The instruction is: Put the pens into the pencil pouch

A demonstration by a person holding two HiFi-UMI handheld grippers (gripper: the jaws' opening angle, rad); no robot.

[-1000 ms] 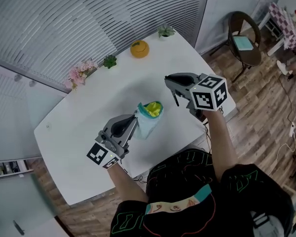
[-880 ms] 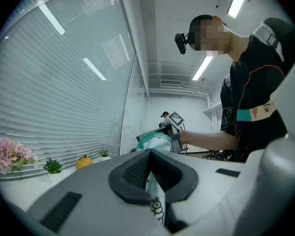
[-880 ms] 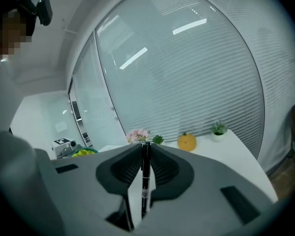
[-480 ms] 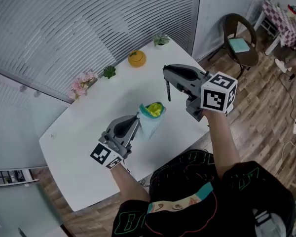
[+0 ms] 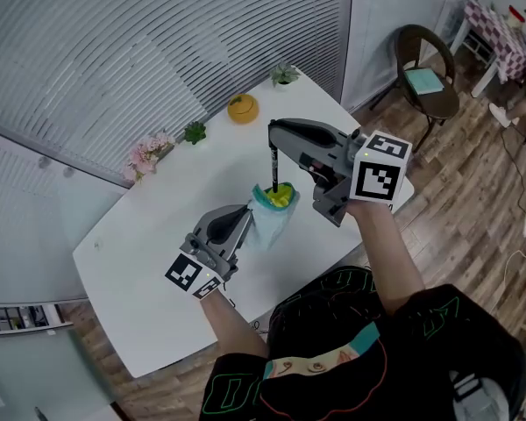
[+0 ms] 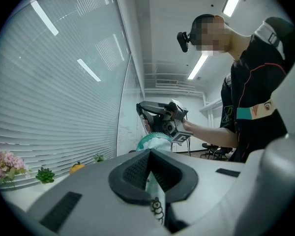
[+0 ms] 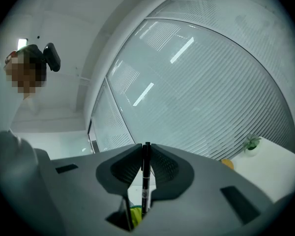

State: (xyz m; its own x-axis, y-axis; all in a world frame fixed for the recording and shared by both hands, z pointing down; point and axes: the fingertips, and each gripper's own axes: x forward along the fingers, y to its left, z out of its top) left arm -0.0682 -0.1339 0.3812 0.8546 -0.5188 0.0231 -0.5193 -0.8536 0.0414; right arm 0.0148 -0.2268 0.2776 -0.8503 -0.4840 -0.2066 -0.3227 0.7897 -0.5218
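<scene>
Two grippers are held over a white table. The left gripper is clamped on the side of a teal pouch, held upright, yellow showing in its open mouth. A black pen is pinched upright in the narrow jaws of the right gripper, its lower end at that mouth. Print on its label cannot be read.

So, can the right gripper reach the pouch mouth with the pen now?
Probably yes: the right gripper holds the black pen upright right over the open teal pouch, which the left gripper pinches; nothing lies between them.
</scene>
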